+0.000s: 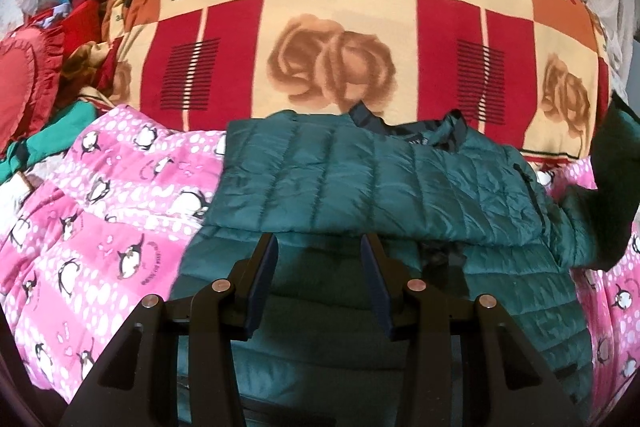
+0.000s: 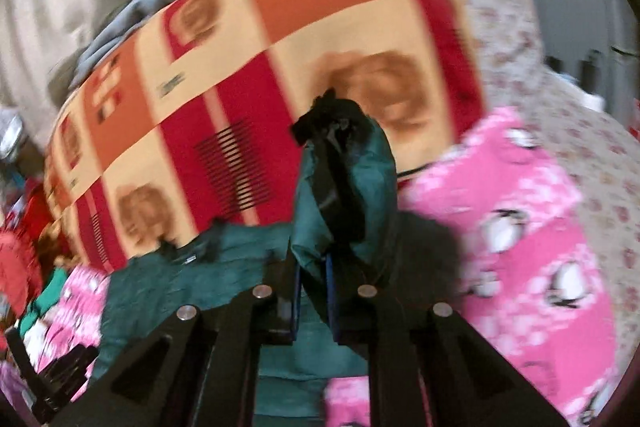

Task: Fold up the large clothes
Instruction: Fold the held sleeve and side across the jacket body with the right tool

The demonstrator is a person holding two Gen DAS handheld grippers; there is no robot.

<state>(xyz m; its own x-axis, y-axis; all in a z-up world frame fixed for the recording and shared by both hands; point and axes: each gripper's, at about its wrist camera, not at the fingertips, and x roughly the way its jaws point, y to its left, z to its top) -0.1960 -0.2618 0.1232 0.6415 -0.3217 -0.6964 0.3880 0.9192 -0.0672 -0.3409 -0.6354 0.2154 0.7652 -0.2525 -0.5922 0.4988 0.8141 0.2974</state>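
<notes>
Jacket (image 1: 360,179) in teal lying on pink blanket (image 1: 100,227), my left tongs (image 1: 319,247) parted above it, my right tongs (image 2: 313,263) clamping its sleeve (image 2: 344,187).

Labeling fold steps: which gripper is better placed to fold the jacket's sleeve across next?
Right. The right gripper is already shut on the green puffer jacket's sleeve, lifted off the pink penguin blanket. The left gripper hovers open over the jacket body, holding nothing.

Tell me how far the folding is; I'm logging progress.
Done: one side of the teal quilted puffer jacket already lies folded over its body on the pink penguin-print blanket. In hand: the right gripper is shut on a sleeve. The left gripper hovers open. Left: laying that sleeve across, then folding the body.
</notes>
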